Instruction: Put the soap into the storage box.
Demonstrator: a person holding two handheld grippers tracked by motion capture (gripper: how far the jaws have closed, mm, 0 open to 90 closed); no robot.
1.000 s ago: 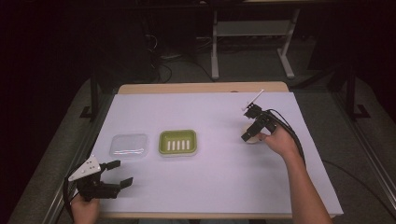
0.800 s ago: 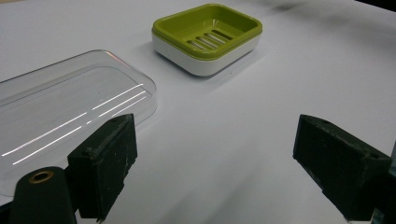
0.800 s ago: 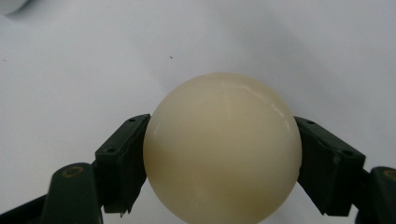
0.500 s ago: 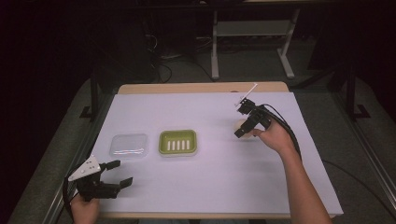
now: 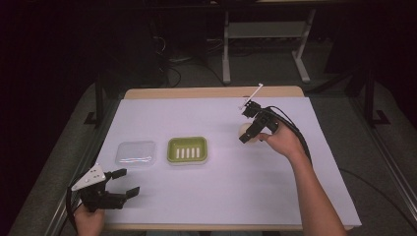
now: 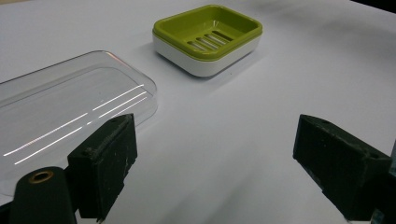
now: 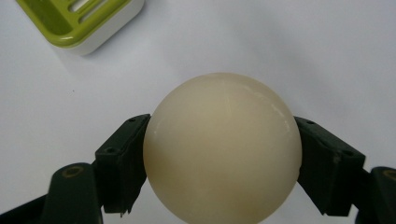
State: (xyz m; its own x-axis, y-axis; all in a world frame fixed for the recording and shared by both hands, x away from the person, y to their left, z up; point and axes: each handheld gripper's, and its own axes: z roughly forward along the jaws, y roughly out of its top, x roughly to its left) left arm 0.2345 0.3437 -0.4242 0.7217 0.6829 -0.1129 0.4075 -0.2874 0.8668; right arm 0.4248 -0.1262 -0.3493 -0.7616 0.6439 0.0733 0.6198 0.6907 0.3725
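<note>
- Right now the right tool (image 5: 249,132) is clenched on a cream soap (image 7: 222,147), one jaw on each side of it, as the right gripper view makes plain.
- In the high view the soap (image 5: 244,130) sits at the right-centre of the worktop (image 5: 295,196), low over the white cover; whether it rests on the cover or is just off it I cannot tell.
- The green dish (image 5: 187,150) lies to the left of the soap and slightly nearer the person, well apart from it. That leftward gap is what the coming move turns on, judging that the soap belongs in the dish.
- From the right tool's own camera the dish (image 7: 84,23) shows at the upper left corner, so the carry would run that way.
- The dish's slots run left to right as a row; the soap looks round, so no axis needs lining up.
- A clear lid (image 5: 135,153) lies just left of the dish, close but apart.
- The left tool (image 5: 120,183) hangs at the near left corner, released, jaws wide with nothing between them.
- The left tool is nearer the lid (image 6: 70,121); the right hand alone is placed for the soap.
</note>
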